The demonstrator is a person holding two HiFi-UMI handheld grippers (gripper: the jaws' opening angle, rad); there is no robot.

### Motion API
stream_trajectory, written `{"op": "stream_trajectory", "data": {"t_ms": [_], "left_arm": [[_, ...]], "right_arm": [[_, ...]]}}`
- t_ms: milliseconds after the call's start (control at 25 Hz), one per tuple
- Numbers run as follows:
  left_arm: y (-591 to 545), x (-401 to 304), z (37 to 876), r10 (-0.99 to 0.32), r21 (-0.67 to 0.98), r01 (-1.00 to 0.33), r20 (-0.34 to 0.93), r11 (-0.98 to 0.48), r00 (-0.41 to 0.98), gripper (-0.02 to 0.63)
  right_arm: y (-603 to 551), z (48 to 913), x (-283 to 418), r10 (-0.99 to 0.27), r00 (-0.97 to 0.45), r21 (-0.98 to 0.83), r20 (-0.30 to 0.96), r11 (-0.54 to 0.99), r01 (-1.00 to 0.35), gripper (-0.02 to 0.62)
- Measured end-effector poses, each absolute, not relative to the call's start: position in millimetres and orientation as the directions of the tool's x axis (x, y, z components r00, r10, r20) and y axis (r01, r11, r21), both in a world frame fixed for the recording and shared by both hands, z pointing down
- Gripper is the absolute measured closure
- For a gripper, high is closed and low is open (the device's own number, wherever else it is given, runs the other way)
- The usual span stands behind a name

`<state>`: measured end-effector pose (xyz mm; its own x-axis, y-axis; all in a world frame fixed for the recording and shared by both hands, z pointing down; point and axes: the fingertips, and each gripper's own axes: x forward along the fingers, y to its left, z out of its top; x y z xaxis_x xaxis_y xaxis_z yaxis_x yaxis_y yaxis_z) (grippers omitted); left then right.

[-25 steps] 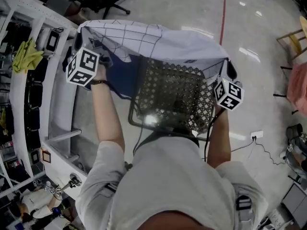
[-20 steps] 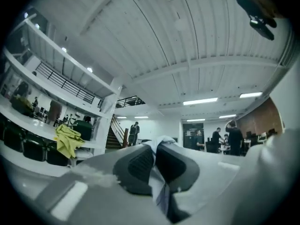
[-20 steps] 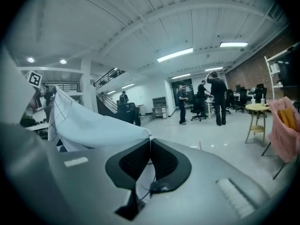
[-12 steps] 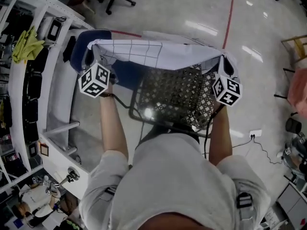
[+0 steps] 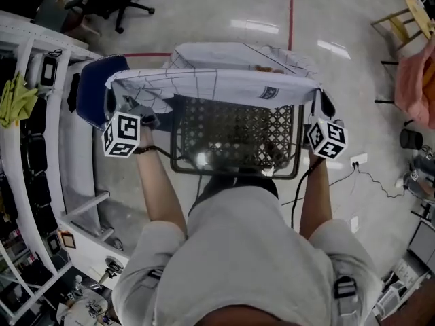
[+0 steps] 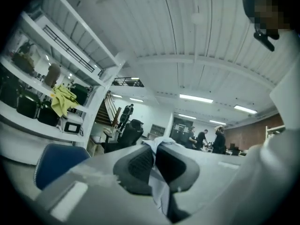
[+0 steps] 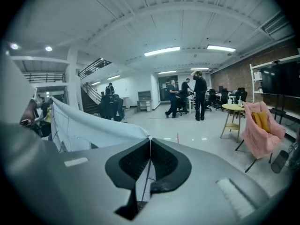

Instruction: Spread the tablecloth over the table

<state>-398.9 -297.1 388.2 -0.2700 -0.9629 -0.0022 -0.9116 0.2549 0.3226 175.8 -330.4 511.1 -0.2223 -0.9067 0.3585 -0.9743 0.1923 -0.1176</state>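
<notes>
A white tablecloth (image 5: 224, 83) with thin grid lines is stretched as a band between my two grippers. It lies over the far edge of the black mesh table (image 5: 234, 174), and its far part billows beyond that edge. My left gripper (image 5: 121, 100) is shut on the cloth's left corner, and a fold of the cloth (image 6: 161, 142) pokes out between the jaws of that gripper (image 6: 154, 150). My right gripper (image 5: 322, 104) is shut on the right corner. In the right gripper view the cloth (image 7: 93, 125) runs off to the left from that gripper (image 7: 150, 142). Most of the mesh top is uncovered.
A blue chair (image 5: 92, 97) stands close to the table's left side, with white shelving (image 5: 41, 134) beyond it. A cable and socket (image 5: 357, 160) lie on the floor at the right. A stool and pink cloth (image 5: 414, 80) are farther right. Several people (image 7: 197, 95) stand far off.
Both grippers have come down with the cloth. It hung high and bunched over the table's far half before; it now stretches flat and lower along the far edge.
</notes>
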Motion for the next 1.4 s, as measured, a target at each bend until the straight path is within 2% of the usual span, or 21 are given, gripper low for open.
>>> {"op": "stream_trajectory", "data": {"t_ms": [120,360,640,840,1120,1400], "left_arm": [[-262,-432,352,-0.935,0.315,-0.898,-0.076,0.308,-0.347,0.58],[-194,-480,318,-0.884,0.265,-0.874,-0.125,0.408,-0.45,0.58],[-181,-491,335,-0.88,0.256,-0.864,-0.086,0.433,-0.467,0.58],[-202,-466,354,-0.923,0.212,-0.907,-0.051,0.363,-0.381,0.58],[-224,-421,365,-0.976,0.212,-0.958,-0.055,0.194,-0.21,0.58],[-227,-395,379,-0.998,0.166,-0.986,-0.046,0.028,-0.036,0.58]], "right_arm": [[-324,528,125,-0.864,-0.32,-0.133,0.389,0.292,-0.947,0.588],[-311,547,49,-0.796,-0.448,-0.184,0.407,0.409,-0.894,0.588],[-307,549,39,-0.79,-0.441,-0.144,0.426,0.422,-0.895,0.588],[-301,539,83,-0.845,-0.334,-0.109,0.418,0.319,-0.942,0.588],[-275,537,137,-0.874,-0.198,-0.083,0.444,0.18,-0.98,0.588],[-222,520,174,-0.905,-0.073,-0.07,0.419,0.047,-0.996,0.588]]}}
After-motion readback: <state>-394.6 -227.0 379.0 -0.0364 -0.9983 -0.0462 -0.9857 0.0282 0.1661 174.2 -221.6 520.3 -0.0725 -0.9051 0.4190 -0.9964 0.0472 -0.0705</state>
